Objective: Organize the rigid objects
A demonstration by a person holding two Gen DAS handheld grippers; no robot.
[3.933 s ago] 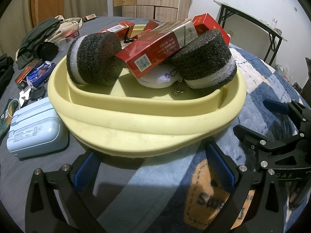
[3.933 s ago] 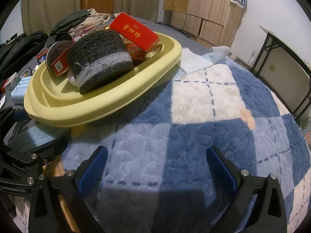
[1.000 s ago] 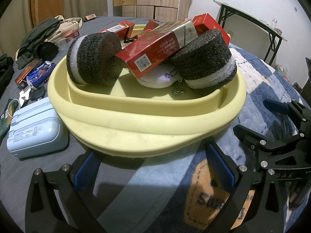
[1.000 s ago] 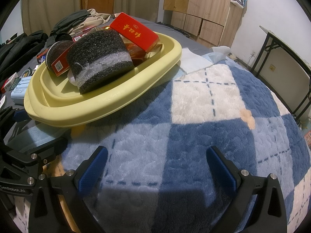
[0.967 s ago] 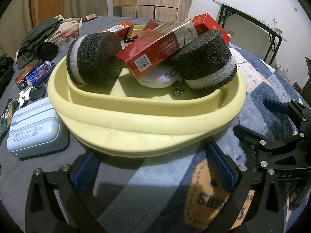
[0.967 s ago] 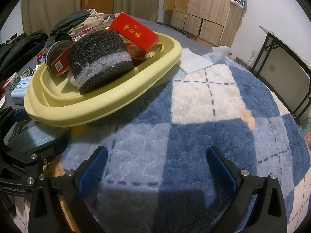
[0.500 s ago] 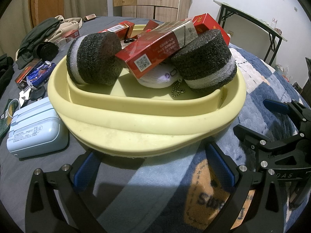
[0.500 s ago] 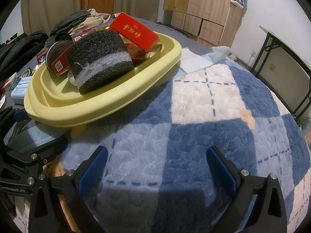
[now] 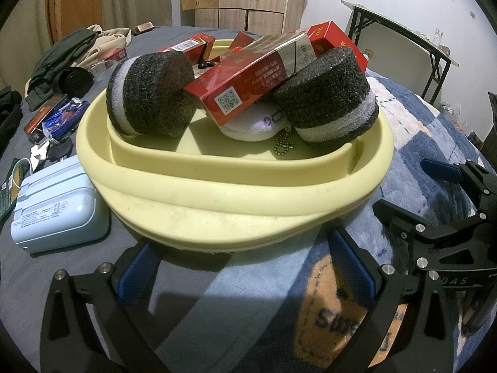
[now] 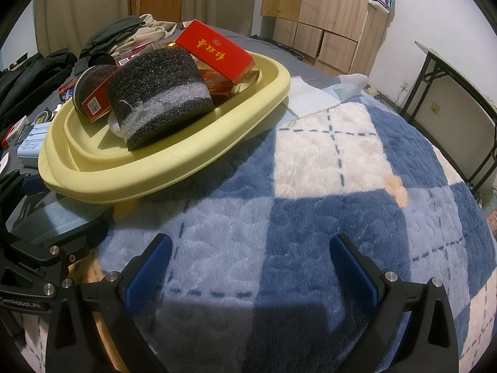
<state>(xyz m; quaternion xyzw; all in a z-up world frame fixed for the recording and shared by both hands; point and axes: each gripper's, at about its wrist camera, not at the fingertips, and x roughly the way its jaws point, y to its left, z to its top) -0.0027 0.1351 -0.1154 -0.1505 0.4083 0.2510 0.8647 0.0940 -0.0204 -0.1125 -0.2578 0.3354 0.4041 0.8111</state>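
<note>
Blanket-covered bed: yellow basin (image 9: pixel 236 199) lies directly ahead of the left gripper (image 9: pixel 245 258), fingers apart and empty; right gripper (image 10: pixel 248 267), likewise apart, sits farther off

Left gripper (image 9: pixel 245 267) sits wide open right in front of a pale yellow basin (image 9: pixel 236 199) stuffed with two black foam rolls (image 9: pixel 149 93) and a red cigarette carton (image 9: pixel 251 74). Light blue case (image 9: pixel 56 208) lies just left of it.

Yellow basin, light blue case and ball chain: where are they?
Yellow basin (image 9: pixel 236 199): left wrist view, front rim.
Light blue case (image 9: pixel 59 208): left wrist view, its lid.
Ball chain (image 9: pixel 284 144): left wrist view, mid-chain.
</note>
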